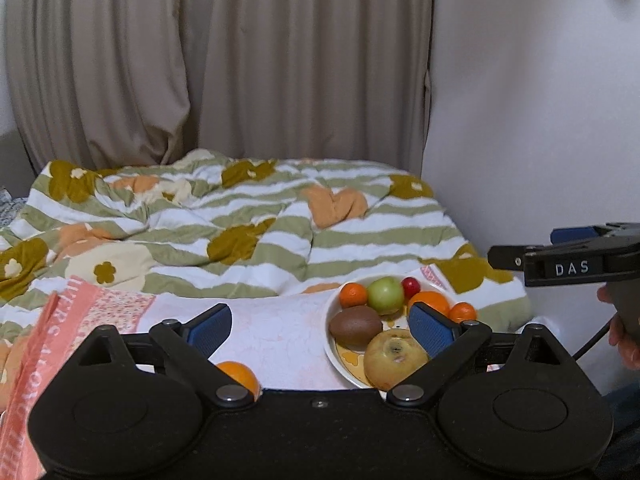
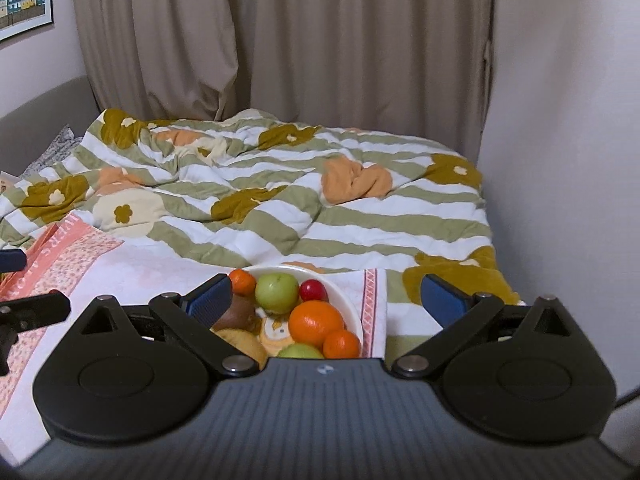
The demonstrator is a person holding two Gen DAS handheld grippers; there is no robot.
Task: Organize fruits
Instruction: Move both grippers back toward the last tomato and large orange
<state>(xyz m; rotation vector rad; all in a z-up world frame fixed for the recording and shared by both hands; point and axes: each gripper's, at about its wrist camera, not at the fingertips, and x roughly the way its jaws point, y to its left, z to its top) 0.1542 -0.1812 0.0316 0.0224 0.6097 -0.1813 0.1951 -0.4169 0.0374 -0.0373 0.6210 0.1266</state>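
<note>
Resting place of fruits: a white bowl (image 2: 352,308) sat on a pale cloth (image 1: 276,332) spread over the bed.
Bowl contents: a green apple (image 2: 277,293), a red fruit (image 2: 312,290), a large orange (image 2: 316,322), two small oranges at the far (image 2: 243,282) and near (image 2: 341,344) rim, a kiwi (image 1: 355,325) and a yellowish pear-like fruit (image 1: 396,356) lay packed together.
Stray fruit: one orange (image 1: 238,374) lay on the cloth, left of the bowl and apart from it.
Left gripper (image 1: 320,326): jaws stood wide apart, nothing between the blue pads.
Right gripper (image 2: 326,298): jaws stood wide apart above the bowl, gripping nothing.
Surroundings: a striped floral duvet (image 2: 280,208) covered the bed; beige curtains (image 2: 320,40) hung behind.
</note>
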